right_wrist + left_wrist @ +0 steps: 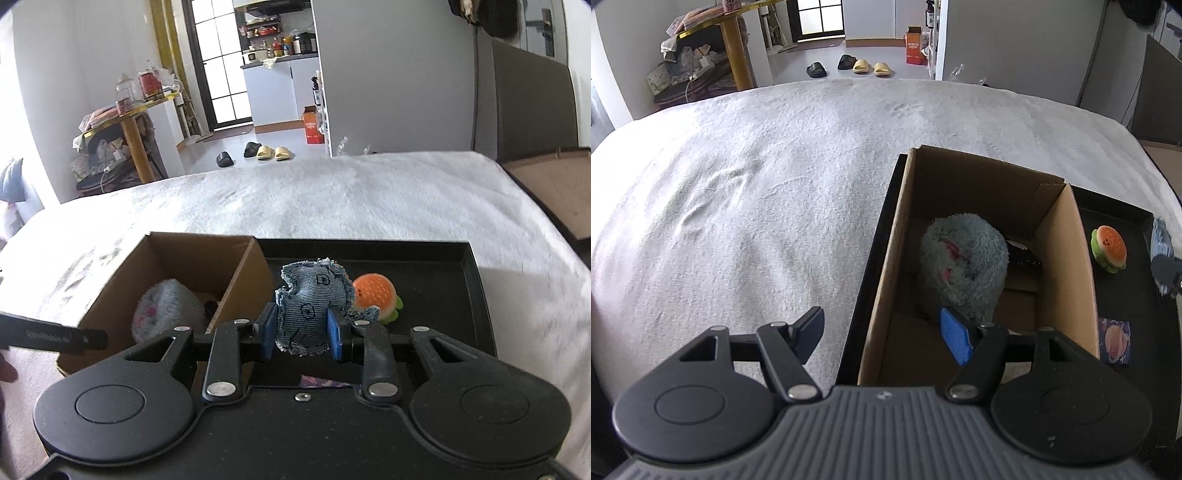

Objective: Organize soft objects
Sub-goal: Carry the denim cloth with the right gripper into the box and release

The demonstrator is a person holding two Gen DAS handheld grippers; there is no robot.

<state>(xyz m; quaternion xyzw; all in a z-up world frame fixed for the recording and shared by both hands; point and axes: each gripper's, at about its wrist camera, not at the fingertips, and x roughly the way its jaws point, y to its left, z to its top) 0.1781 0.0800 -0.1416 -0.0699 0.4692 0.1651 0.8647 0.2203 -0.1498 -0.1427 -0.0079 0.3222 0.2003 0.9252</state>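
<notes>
While your right gripper (302, 334) pinched the frayed blue denim cushion (313, 301) above the black tray (476, 280), your left gripper (884, 332) stood wide open and empty, straddling the brown cardboard box's (886, 266) wall. You risked clipping that wall, or the denim slipping free short of the box's fluffy grey plush toy (964, 262).

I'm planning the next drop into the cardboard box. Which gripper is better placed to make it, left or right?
The right gripper. Its jaws are shut on the denim toy, just beside the cardboard box. The left gripper is open and holds nothing, straddling the box's near wall.
</notes>
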